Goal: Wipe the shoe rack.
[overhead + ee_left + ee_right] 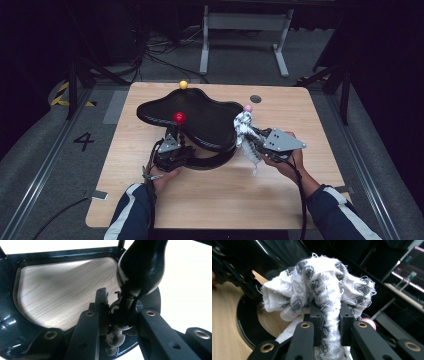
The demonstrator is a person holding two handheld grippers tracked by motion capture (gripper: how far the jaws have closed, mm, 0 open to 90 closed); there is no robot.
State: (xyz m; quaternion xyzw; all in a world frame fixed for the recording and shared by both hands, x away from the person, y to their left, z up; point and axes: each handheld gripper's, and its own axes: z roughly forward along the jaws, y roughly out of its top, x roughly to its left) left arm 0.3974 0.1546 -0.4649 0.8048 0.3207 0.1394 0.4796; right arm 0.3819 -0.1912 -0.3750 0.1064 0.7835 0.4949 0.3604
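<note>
A glossy black wavy-edged stand [200, 120] sits on the wooden table [210, 200], with a red ball [179, 117], a yellow ball [183, 84] and a pink ball [248, 107] on its pegs. My left gripper [177, 140] is at the stand's near left side. In the left gripper view its jaws [120, 315] are shut on a black turned post [140, 267] above the base ring [7, 322]. My right gripper [251, 139] is at the stand's right edge, shut on a white cloth with grey marks [245, 131]. The cloth [322, 282] bunches above that gripper's [329, 322] jaws.
A dark round hole [255, 98] lies in the table's far right part. The pink ball [370, 323] shows just behind the right jaw. On the floor beyond the table are a white metal frame [245, 30] and cables [160, 50].
</note>
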